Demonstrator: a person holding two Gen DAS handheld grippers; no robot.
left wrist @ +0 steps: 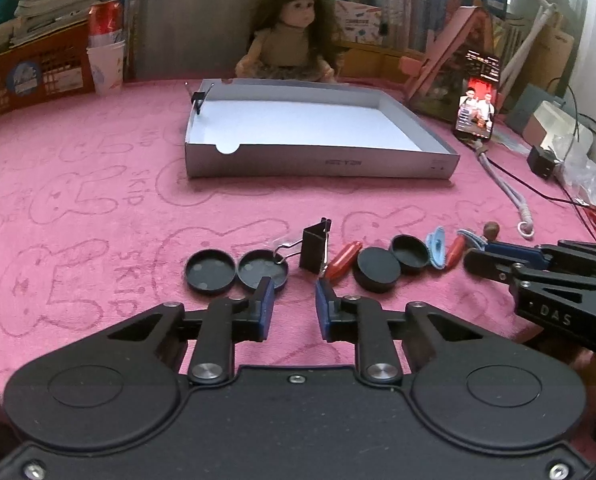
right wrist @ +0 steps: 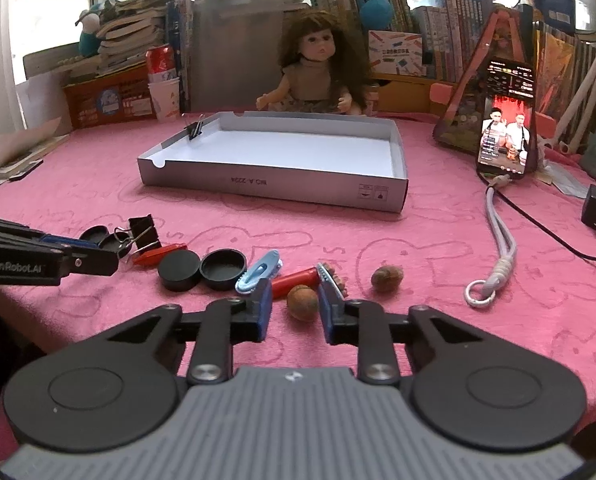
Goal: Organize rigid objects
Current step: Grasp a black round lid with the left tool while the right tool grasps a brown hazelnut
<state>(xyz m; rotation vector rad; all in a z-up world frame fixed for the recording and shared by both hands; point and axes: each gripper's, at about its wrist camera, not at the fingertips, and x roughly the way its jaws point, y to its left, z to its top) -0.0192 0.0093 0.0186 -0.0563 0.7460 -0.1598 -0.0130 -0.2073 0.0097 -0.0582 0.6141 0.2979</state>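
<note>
Row of small stuff is laid out on the pink cloth [left wrist: 98, 184], near edge of the table, with the grey box [left wrist: 310, 168] sitting well behind it. The box is bare apart from 1 small clip [left wrist: 198, 100] pinched on its left wall.

The left gripper [left wrist: 294, 304] is closed right down with nothing between the pads, parked just short of 2 upturned black caps [left wrist: 234, 272] and the big binder clip [left wrist: 314, 250].

The right gripper [right wrist: 296, 312] is narrowed around a brown nut [right wrist: 302, 302], with a 2nd nut [right wrist: 387, 279] lying free to the right. Whether the pads are actually pressing on it can't be told; a sliver of gap seems to be left on 1 side.

Handling-wise, the nut is judged light, hard and round, so it's likely to be squirted out if it's pinched off-centre. It should be taken across its widest middle.

The caps are light and stiff and best taken by the rim. The binder clip is better gripped on its black body, not the wire loops, which would swing.
</note>
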